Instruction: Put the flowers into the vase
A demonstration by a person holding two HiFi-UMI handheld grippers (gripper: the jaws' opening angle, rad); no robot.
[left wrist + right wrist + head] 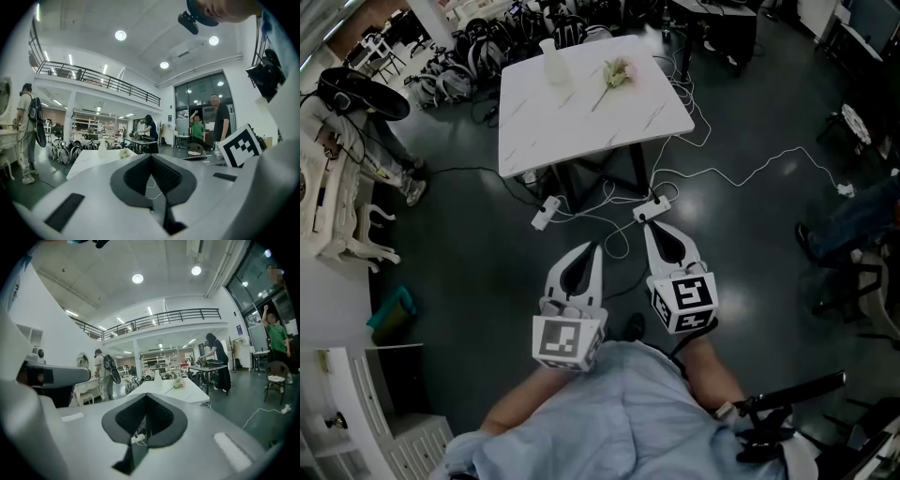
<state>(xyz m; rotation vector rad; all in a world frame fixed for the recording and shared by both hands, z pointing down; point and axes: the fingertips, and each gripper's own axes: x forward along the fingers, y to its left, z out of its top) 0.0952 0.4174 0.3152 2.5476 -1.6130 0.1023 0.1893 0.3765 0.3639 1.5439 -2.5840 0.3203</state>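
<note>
The left gripper [593, 247] and right gripper [652, 227] hover over the floor, fingers together, holding nothing. On the surface [581, 127], a flower [616, 75] lies near the vase [555, 64].

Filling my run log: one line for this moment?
left gripper shut, empty | right gripper shut, empty | flower lying on table | vase upright

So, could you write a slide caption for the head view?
Left gripper and right gripper, shut and empty, face a white table bearing the vase and flowers.
</note>
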